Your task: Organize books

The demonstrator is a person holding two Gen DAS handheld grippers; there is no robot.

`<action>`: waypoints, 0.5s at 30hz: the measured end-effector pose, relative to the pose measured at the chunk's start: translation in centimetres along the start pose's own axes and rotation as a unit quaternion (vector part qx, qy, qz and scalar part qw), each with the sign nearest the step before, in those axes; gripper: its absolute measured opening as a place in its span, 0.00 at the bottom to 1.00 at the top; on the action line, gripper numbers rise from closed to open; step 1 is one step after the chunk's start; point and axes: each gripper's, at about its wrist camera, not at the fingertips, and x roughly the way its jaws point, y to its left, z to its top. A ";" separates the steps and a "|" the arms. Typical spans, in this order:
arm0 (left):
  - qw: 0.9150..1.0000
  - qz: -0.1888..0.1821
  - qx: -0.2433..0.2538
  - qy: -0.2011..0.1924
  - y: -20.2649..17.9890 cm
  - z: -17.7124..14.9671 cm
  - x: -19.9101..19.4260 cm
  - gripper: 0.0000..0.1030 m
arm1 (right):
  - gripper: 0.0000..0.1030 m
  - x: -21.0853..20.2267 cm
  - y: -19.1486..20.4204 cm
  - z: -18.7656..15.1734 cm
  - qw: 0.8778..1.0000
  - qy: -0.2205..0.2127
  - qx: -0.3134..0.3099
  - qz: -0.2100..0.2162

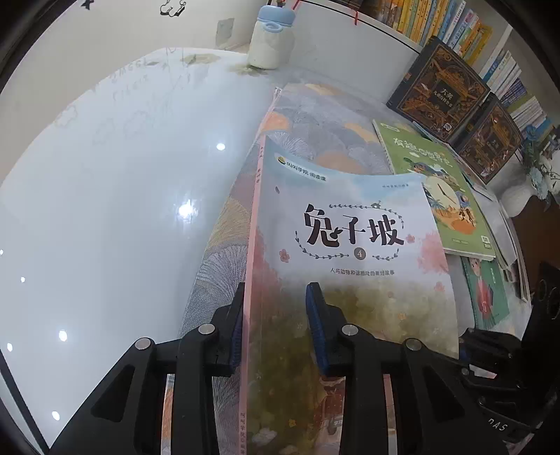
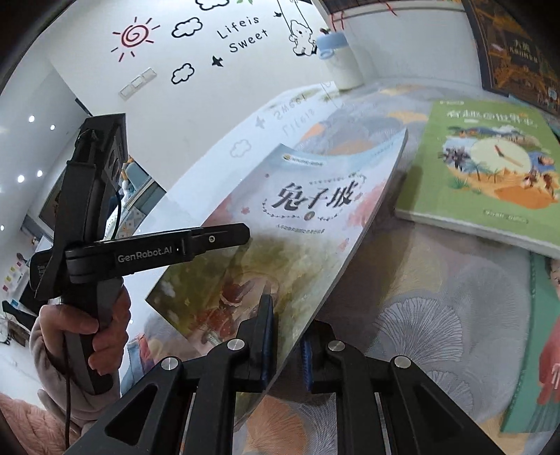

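Observation:
A paperback with a pastel cover and black title (image 1: 350, 227) (image 2: 297, 210) hangs tilted above the patterned cloth, carried between both grippers. My left gripper (image 1: 276, 301) straddles its spine: one pad lies against the spine, the other stands over the front cover, and the jaws are wider than the book is thick. Seen from the side in the right wrist view, the left gripper (image 2: 241, 238) reaches over the book's left edge, and a hand (image 2: 101, 336) holds its handle. My right gripper (image 2: 287, 325) is shut on the near page edge.
A green book (image 1: 437, 182) (image 2: 490, 164) lies on the patterned cloth (image 2: 437, 332), over another with a red-robed figure (image 2: 546, 350). Dark ornate books (image 1: 441, 91) lean against a shelf row (image 1: 437, 21). A white bottle (image 1: 271, 38) stands at the back. The glossy white tabletop (image 1: 105, 210) stretches left.

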 end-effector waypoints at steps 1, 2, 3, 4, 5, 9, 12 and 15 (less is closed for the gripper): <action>1.000 -0.001 0.000 -0.002 0.1 0.0 -0.2 0.29 | 0.13 0.3 -0.1 0.1 1.000 0.003 0.005 0.003; 1.000 -0.002 -0.002 -0.002 0.1 -0.1 -0.3 0.29 | 0.14 0.5 -0.3 0.0 1.000 0.005 0.010 0.007; 1.000 -0.003 -0.004 -0.002 0.2 -0.1 -0.3 0.29 | 0.14 0.6 -0.4 0.1 1.000 0.006 0.013 0.011; 1.000 0.000 -0.007 -0.002 0.3 -0.1 -0.3 0.30 | 0.14 0.7 -0.6 0.1 1.000 0.008 0.017 0.015; 1.000 0.006 -0.010 -0.003 0.3 0.0 -0.4 0.31 | 0.14 0.8 -0.7 0.1 1.000 0.010 0.019 0.021; 0.999 0.046 -0.007 -0.007 0.2 0.2 -0.2 0.33 | 0.16 1.0 -0.5 -0.2 0.999 0.015 0.016 0.028; 0.999 0.049 -0.008 -0.008 0.2 0.3 -0.3 0.33 | 0.16 1.0 -0.3 -0.4 0.999 0.018 0.016 0.033; 0.998 0.057 -0.007 -0.010 0.1 0.4 -0.4 0.33 | 0.17 1.1 -0.3 -0.5 0.999 0.022 0.016 0.039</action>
